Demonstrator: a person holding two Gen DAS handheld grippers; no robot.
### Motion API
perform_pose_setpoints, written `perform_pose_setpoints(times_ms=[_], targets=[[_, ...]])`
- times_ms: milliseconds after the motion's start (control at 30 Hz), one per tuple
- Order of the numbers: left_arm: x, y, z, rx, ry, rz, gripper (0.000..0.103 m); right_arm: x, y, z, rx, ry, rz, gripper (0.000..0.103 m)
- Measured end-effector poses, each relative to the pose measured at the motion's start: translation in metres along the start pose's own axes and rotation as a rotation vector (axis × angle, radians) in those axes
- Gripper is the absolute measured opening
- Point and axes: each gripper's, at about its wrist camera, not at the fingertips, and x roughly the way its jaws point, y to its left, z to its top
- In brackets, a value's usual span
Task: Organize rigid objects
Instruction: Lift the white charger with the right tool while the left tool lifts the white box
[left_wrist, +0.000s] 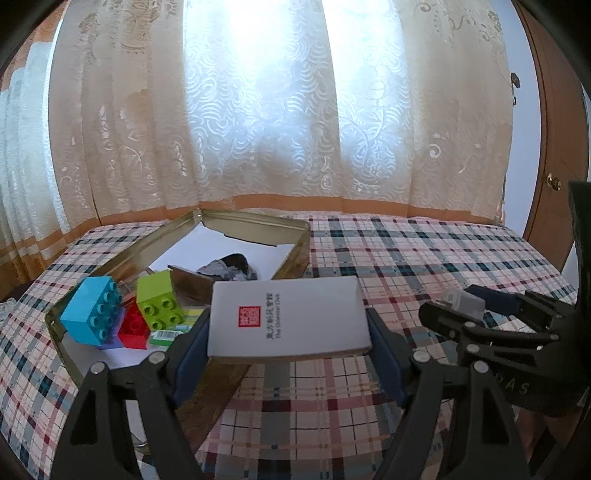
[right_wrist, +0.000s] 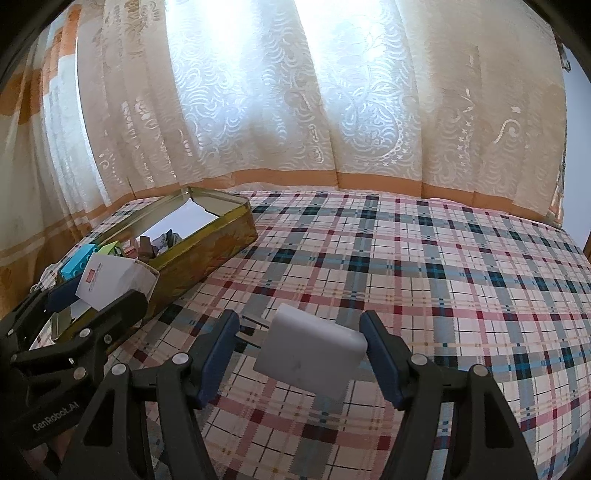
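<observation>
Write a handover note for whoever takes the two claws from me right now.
Left claw: shut on the white card box, held near the tin's near corner.
Right claw: shut on the white plug adapter, prongs pointing left, over the checked tablecloth, to the tin's right.
Done: blue brick, green brick, red brick and some small items already lie in the open tin.
Left: set the card box in the tin, then the adapter. No other loose items show on the cloth.
</observation>
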Motion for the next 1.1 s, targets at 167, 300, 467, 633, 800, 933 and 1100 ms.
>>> perform_pose_setpoints(times_ms=[167, 300, 467, 633, 800, 933, 1100], targets=[[-0.003, 0.002, -0.001, 0.002, -0.009, 0.012, 0.078, 0.001, 0.007, 0.0, -0.009, 0.0, 0.006, 0.07], [-0.005, 0.007, -0.001, -0.004, -0.012, 0.018, 0.078, 0.002, 0.013, -0.001, -0.018, 0.002, 0.01, 0.07], [-0.006, 0.01, -0.001, -0.01, -0.012, 0.021, 0.078, 0.003, 0.019, -0.001, -0.026, 0.003, 0.012, 0.07], [-0.007, 0.013, -0.002, -0.013, -0.016, 0.026, 0.078, 0.004, 0.023, -0.002, -0.032, 0.005, 0.014, 0.07], [-0.009, 0.016, -0.002, -0.016, -0.02, 0.032, 0.078, 0.004, 0.026, -0.002, -0.036, 0.005, 0.012, 0.07], [-0.01, 0.018, -0.003, -0.017, -0.028, 0.042, 0.078, 0.004, 0.027, -0.001, -0.034, 0.003, 0.01, 0.07], [-0.011, 0.02, -0.003, -0.013, -0.033, 0.053, 0.078, 0.004, 0.03, -0.001, -0.043, 0.002, 0.01, 0.07]])
